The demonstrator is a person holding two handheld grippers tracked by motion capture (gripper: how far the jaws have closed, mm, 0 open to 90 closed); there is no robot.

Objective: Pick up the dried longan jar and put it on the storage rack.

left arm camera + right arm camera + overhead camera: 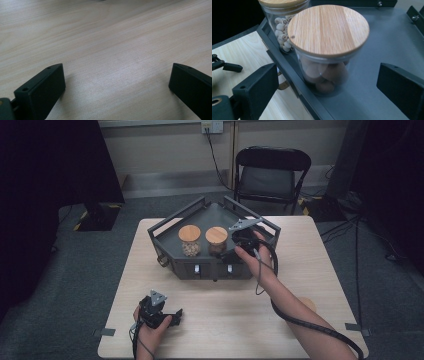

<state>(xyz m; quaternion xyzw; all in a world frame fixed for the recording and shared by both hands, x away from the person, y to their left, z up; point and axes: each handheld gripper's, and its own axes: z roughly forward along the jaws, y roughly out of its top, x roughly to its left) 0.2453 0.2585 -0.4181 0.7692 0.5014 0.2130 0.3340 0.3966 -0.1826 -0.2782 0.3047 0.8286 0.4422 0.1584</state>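
A light wooden surface (300,270) holds a dark grey metal tray with low rails (170,247) near its far edge. Two round glass jars with flat wooden lids stand side by side in the tray, close to the tray's near wall. The jar with small pale round bits (190,240) is on the left. The jar with bigger brown lumps (216,241) is just beside it on the right.

The right gripper (239,241) reaches over the tray from the right, and a hand (252,255) holds it. In the right gripper view its two black fingers (254,87) are wide apart, one on each side of the brown jar (325,50). They do not touch the glass. The pale jar (283,30) stands behind it.

The left gripper (167,315) is near the near left corner of the surface, well apart from the tray. Its fingers (42,88) are wide open too, with bare wood (112,50) between them.
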